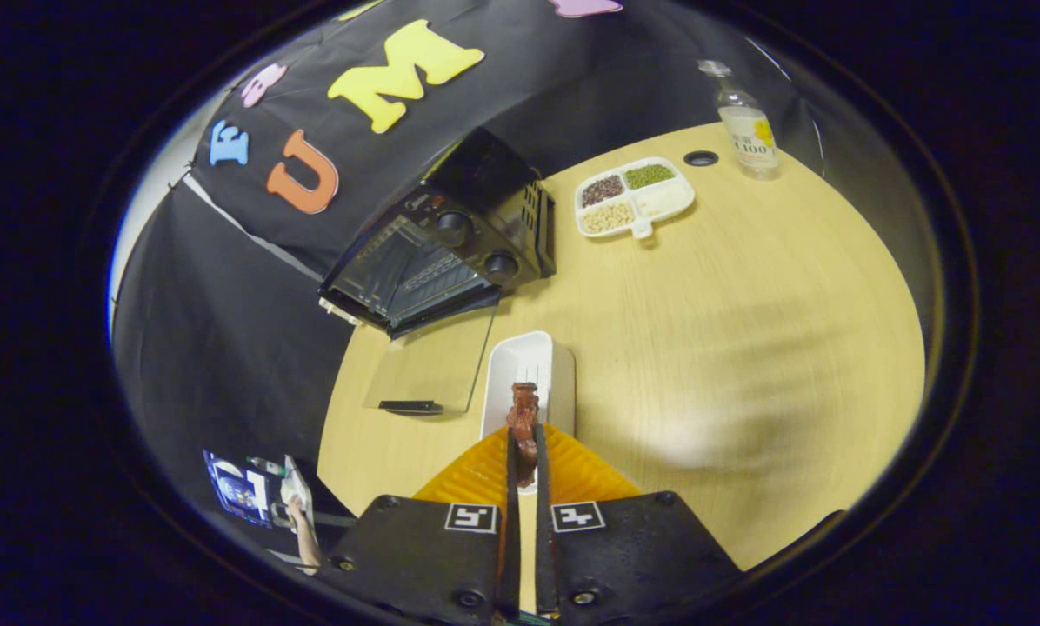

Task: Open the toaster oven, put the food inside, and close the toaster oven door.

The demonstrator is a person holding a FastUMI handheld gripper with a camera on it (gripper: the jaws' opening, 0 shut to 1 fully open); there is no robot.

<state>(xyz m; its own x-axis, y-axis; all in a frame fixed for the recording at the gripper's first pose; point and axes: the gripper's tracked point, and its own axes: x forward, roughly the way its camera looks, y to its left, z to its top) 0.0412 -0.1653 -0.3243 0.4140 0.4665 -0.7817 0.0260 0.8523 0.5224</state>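
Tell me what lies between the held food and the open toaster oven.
In the gripper view, the gripper is shut on the brown food. Between it and the toaster oven lie the white tray and the oven's lowered glass door, on the table.

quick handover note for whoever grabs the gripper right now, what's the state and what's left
Gripper: shut on the reddish-brown food piece, held over the white tray.
Toaster oven: beyond the tray at the table's far edge, its glass door already dropped open flat toward the tray.
Done: door opened, food picked up.
Left: carry the food into the oven cavity, release it, then swing the door shut.
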